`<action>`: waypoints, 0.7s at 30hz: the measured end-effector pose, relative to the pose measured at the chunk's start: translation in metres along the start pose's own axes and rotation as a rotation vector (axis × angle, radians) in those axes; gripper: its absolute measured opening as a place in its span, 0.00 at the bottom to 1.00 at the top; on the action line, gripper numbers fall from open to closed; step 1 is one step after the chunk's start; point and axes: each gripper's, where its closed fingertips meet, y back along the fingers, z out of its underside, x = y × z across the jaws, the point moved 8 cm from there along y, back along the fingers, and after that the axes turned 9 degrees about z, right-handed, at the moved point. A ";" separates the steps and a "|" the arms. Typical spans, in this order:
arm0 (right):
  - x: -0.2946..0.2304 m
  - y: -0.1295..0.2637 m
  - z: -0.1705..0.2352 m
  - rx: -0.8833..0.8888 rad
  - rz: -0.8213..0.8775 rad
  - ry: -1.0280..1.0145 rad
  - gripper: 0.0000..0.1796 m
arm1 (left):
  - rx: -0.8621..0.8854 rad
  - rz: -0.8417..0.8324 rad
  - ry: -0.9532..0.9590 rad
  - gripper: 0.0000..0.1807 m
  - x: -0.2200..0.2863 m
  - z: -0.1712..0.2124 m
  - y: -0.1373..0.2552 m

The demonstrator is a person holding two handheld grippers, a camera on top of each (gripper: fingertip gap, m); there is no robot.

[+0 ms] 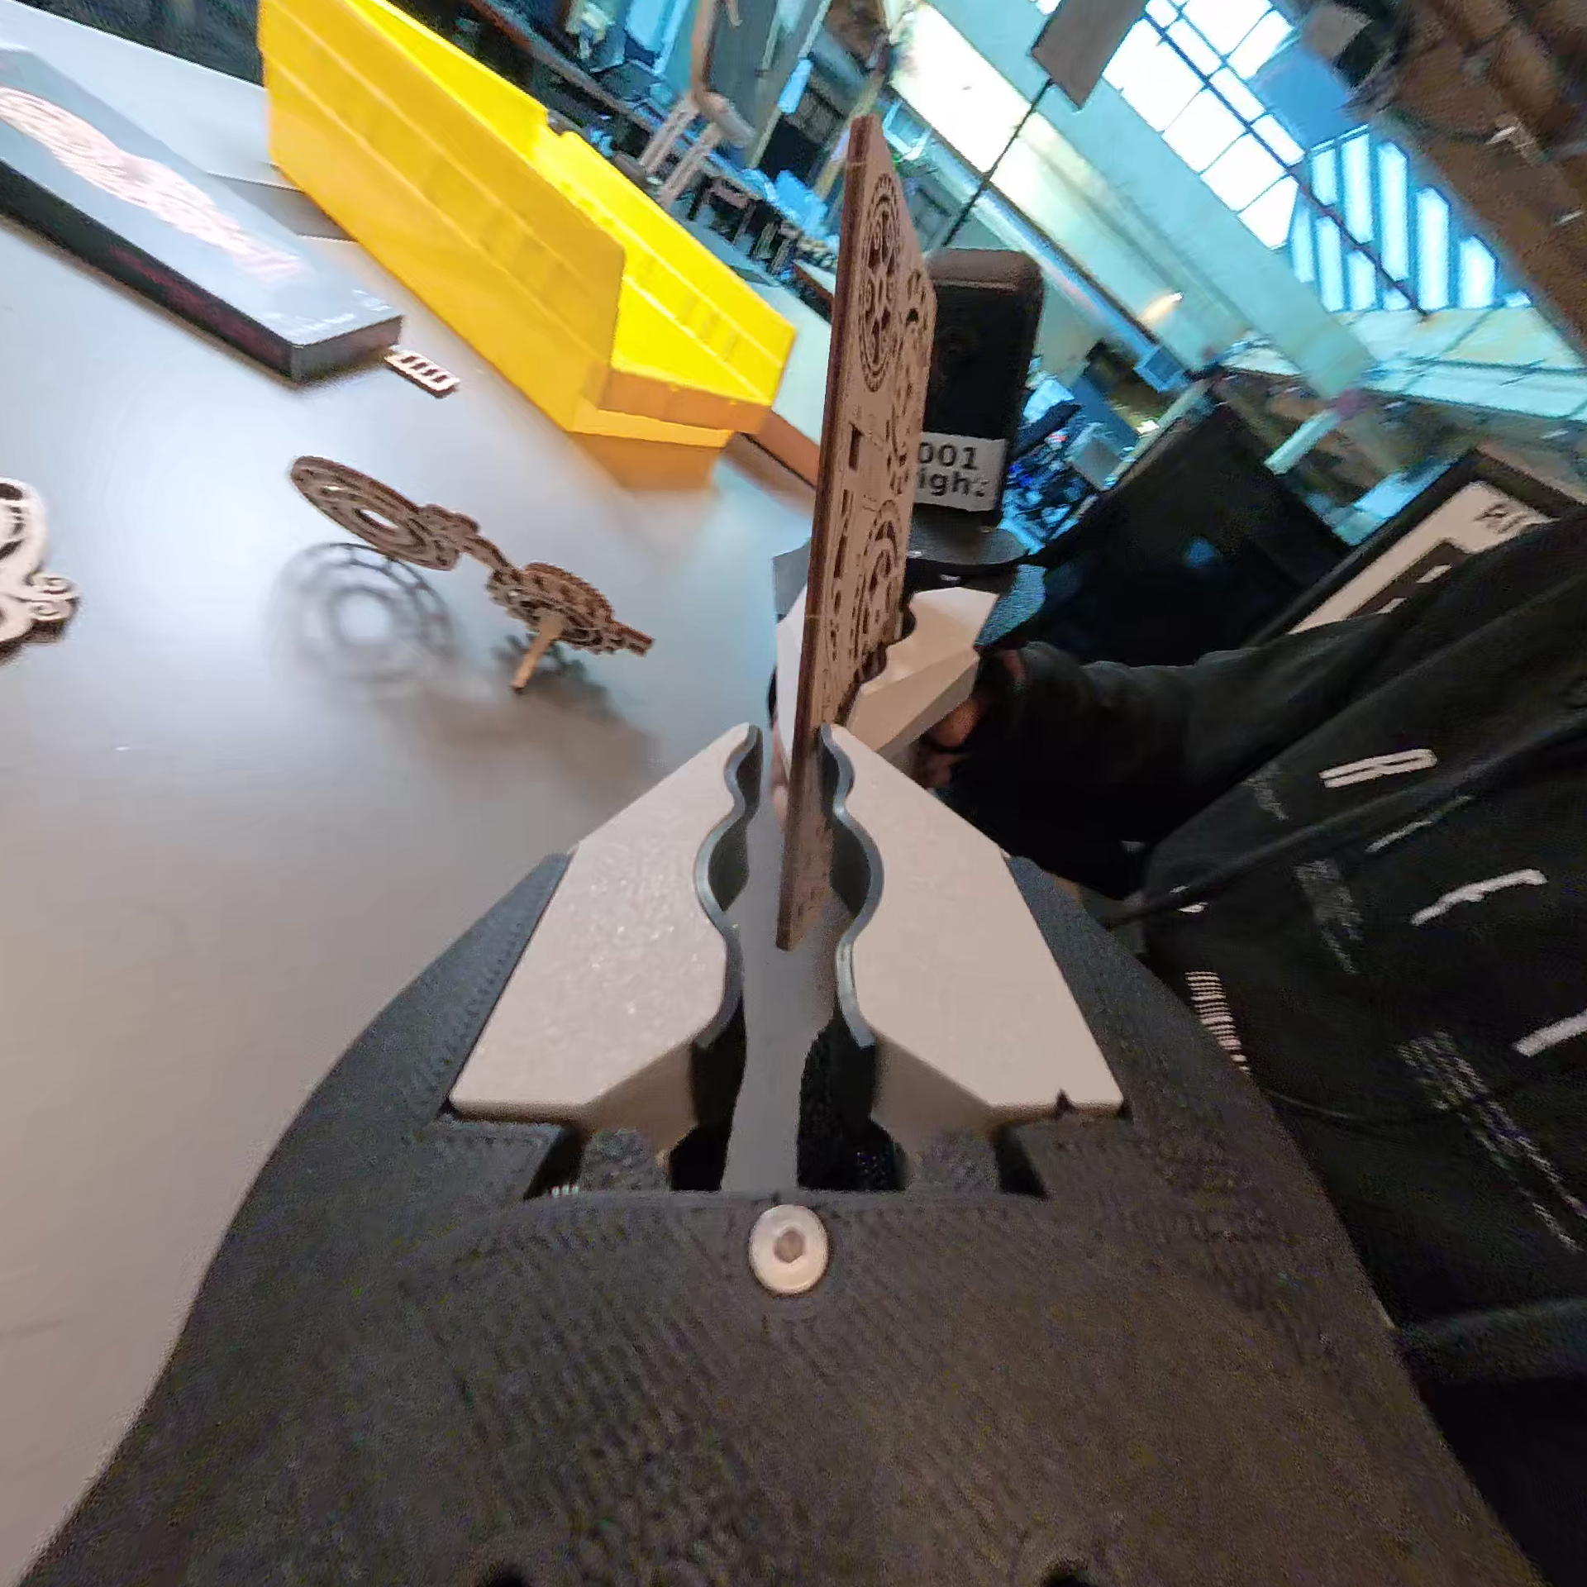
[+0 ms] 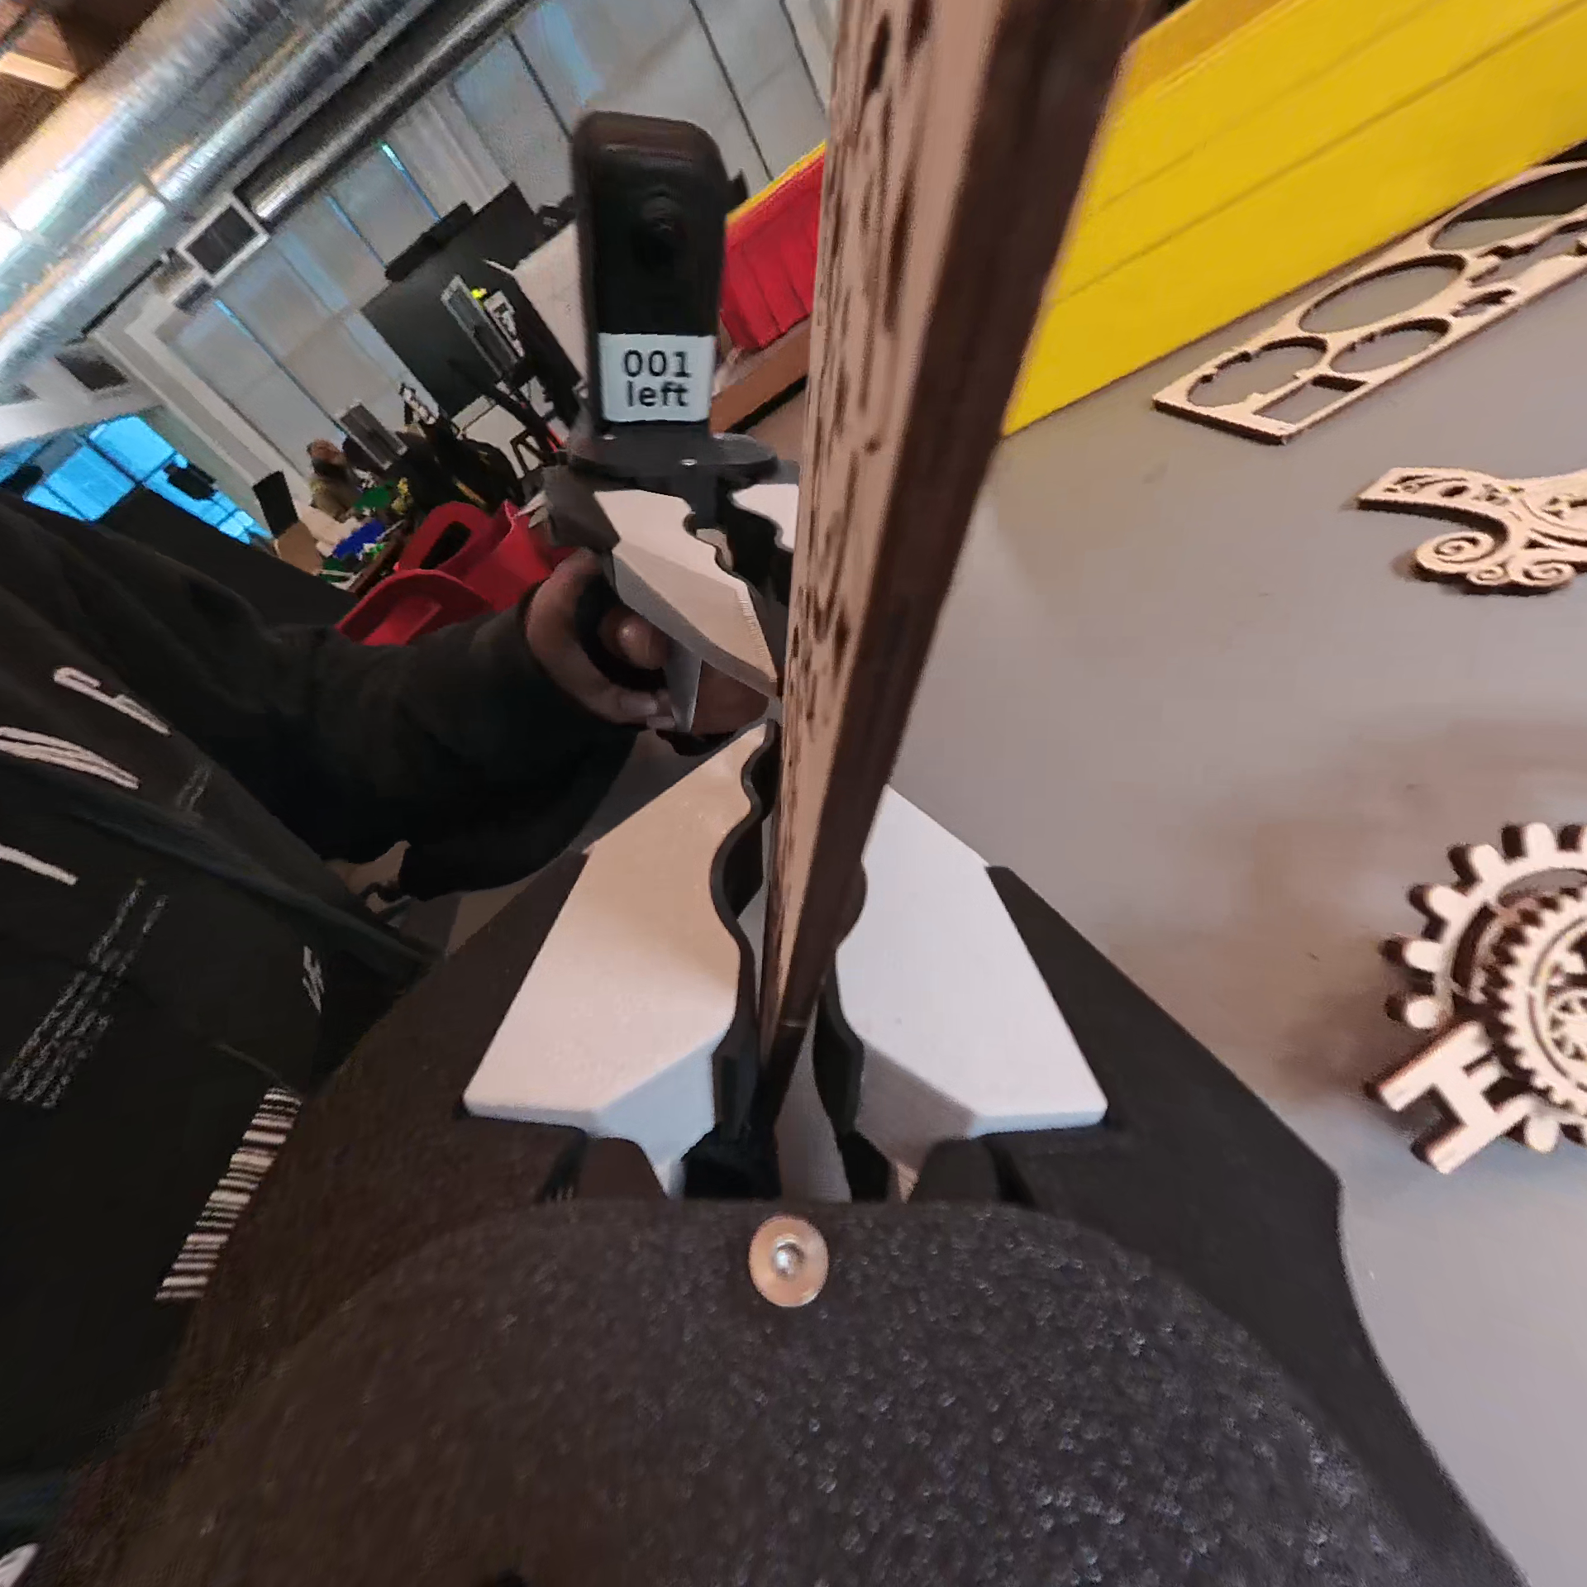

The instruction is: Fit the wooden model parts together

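**Both claws grip one wooden sheet**

Closest in, the left claw (image 1: 792, 824) pinches the lower edge of a thin wooden sheet (image 1: 867, 446) held upright above the table (image 1: 215, 816). Opposite, the right claw (image 2: 794, 867) is clamped on the same sheet, edge-on between its fingers. Ornate gears are cut into it. Ahead and left of the left claw, a geared piece (image 1: 481, 558) lies loose, so most fitting seems left.

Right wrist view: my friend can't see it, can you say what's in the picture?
The right gripper pinches a thin wooden sheet standing on edge, and the left gripper grips the same sheet farther along. Wooden gears and a punched-out frame lie on the grey table beside a yellow bin.
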 end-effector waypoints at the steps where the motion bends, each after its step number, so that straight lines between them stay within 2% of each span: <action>1: -0.001 0.001 0.000 0.007 -0.015 0.000 0.01 | 0.006 0.025 0.011 0.05 0.001 0.000 0.000; 5: -0.003 0.003 -0.001 0.021 -0.036 0.016 0.01 | -0.009 0.057 -0.015 0.02 0.005 -0.001 -0.002; 15: -0.004 -0.003 0.003 -0.011 0.101 0.109 0.01 | -0.100 -0.184 -0.168 0.02 0.005 0.002 -0.004; 21: -0.004 -0.001 -0.001 0.019 0.083 0.089 0.01 | -0.039 -0.133 -0.158 0.02 0.007 -0.001 -0.004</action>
